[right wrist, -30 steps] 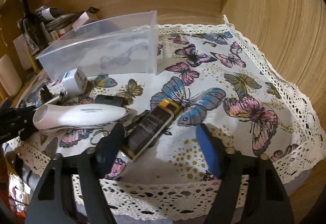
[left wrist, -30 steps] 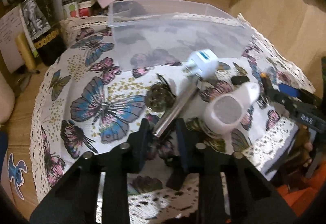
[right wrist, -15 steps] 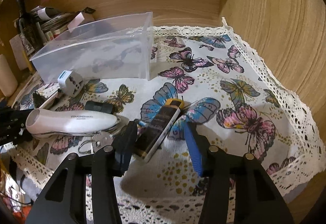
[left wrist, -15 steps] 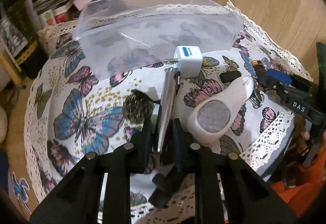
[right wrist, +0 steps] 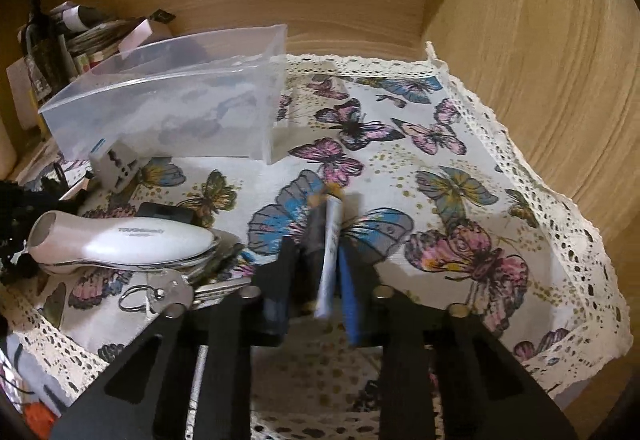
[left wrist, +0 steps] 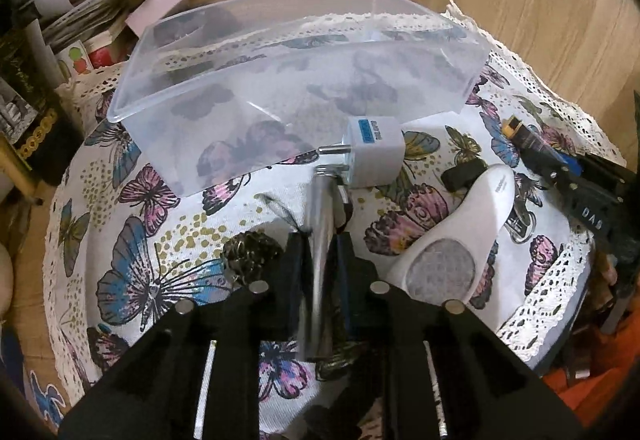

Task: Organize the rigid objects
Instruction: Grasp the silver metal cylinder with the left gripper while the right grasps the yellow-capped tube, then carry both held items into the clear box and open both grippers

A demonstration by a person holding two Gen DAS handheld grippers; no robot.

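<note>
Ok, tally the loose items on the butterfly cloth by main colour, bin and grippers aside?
White: 2, plug adapter, handheld device
Silver: 2, metal tube, keys
Black: 3, small block, dark tube, round ornament
Total: 7

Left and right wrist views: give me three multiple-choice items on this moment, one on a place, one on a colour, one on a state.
1. Where is the white plug adapter?
A. inside the clear bin
B. on the cloth in front of the clear bin
C. held in a gripper

2. What colour is the lace-edged cloth's pattern?
A. plain green
B. red stripes
C. butterflies, blue and pink on white

3. What is the left gripper doing?
A. shut on the metal tube
B. open over bare cloth
C. shut on the adapter

Answers: 1 B, it lies outside the clear bin. 2 C, butterflies cover the cloth. 3 A, its jaws clamp the metal tube.
</note>
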